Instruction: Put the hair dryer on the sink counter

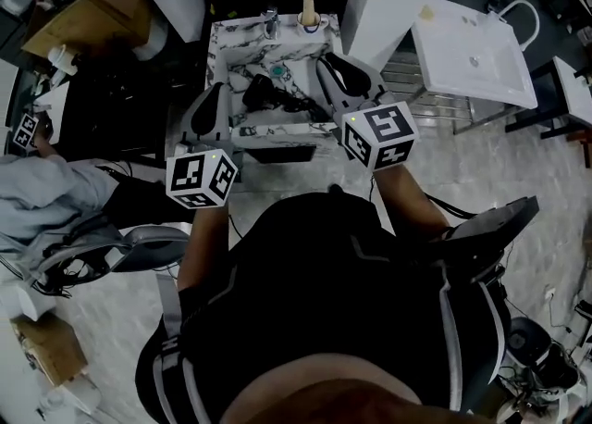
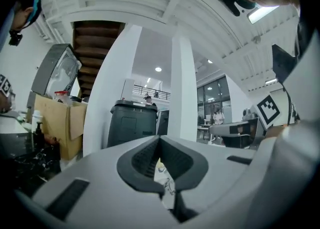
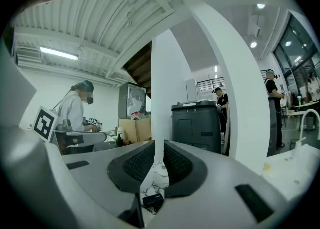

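Two grippers, both empty. Head view: black plastic hair dryer (image 1: 262,91) lies in the white marbled sink basin (image 1: 222,47), between my left gripper (image 1: 216,93) and right gripper (image 1: 331,66). Left gripper view: jaws pressed together. Right gripper view: jaws a slit apart, nothing pinched. Dryer looks light, rigid and slick, so I'd take the handle

1 hair dryer (image 1: 261,91), 1 marble sink (image 1: 222,40), 1 faucet (image 1: 271,20), 1 beige btl (image 1: 310,4), 1 white basin (image 1: 472,52).
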Demonstrator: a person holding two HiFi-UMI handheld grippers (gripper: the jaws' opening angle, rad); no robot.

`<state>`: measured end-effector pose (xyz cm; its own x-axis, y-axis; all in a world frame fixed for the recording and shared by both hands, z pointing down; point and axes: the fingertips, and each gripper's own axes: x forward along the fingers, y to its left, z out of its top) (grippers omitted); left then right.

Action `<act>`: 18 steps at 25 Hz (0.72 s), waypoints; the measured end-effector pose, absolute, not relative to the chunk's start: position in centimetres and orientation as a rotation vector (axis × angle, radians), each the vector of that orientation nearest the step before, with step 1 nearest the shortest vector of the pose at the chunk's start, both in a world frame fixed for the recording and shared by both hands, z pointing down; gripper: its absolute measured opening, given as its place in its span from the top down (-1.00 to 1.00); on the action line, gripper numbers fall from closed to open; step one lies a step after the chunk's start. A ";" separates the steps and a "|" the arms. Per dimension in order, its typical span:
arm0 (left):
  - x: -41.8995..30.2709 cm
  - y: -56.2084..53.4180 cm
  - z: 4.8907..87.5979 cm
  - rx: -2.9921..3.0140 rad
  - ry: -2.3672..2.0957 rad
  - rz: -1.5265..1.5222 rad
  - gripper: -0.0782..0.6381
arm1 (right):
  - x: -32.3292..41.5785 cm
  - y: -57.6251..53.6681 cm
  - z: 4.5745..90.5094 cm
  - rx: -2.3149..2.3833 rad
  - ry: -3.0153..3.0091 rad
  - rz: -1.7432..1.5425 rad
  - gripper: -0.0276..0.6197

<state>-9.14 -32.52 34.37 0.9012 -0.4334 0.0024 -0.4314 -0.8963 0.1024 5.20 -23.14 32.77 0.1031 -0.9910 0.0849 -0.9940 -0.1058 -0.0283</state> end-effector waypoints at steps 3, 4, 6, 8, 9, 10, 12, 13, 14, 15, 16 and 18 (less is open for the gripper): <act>-8.6 -31.6 33.9 2.964 -0.688 -0.044 0.77 | 5.5 -22.8 32.6 2.284 -2.105 0.111 0.75; -8.5 -31.4 33.8 2.965 -0.694 -0.043 0.77 | 5.5 -22.8 32.6 2.282 -2.109 0.109 0.76; -8.3 -31.2 33.9 2.964 -0.712 -0.033 0.77 | 5.8 -22.6 32.8 2.290 -2.108 0.116 0.81; -7.9 -31.1 34.0 2.965 -0.731 -0.027 0.77 | 6.4 -22.4 32.8 2.302 -2.103 0.120 0.83; -7.7 -31.1 33.9 2.968 -0.741 -0.025 0.77 | 6.6 -22.3 32.8 2.307 -2.103 0.116 0.84; -7.6 -31.0 33.8 2.971 -0.749 -0.024 0.77 | 6.8 -22.1 32.8 2.309 -2.106 0.113 0.84; -7.5 -30.6 33.7 2.973 -0.754 -0.022 0.77 | 6.9 -21.8 32.7 2.308 -2.117 0.110 0.84; -7.4 -30.4 33.6 2.974 -0.755 -0.019 0.77 | 7.0 -21.7 32.6 2.307 -2.120 0.107 0.84; -7.2 -30.2 33.6 2.976 -0.756 -0.011 0.77 | 7.0 -21.7 32.6 2.305 -2.121 0.104 0.84; -7.1 -30.1 33.7 2.978 -0.756 0.000 0.77 | 7.1 -21.7 32.5 2.303 -2.120 0.100 0.84; -6.9 -29.9 33.7 2.982 -0.756 0.011 0.77 | 7.2 -21.8 32.5 2.301 -2.120 0.096 0.84; -6.6 -29.4 33.5 2.989 -0.747 0.012 0.77 | 7.1 -21.8 32.7 2.296 -2.121 0.093 0.84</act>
<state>-6.61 -29.40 33.52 0.8826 -0.4696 0.0226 -0.4701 -0.8808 0.0574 7.13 -21.81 32.66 0.0783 -0.9955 0.0536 -0.9964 -0.0800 -0.0294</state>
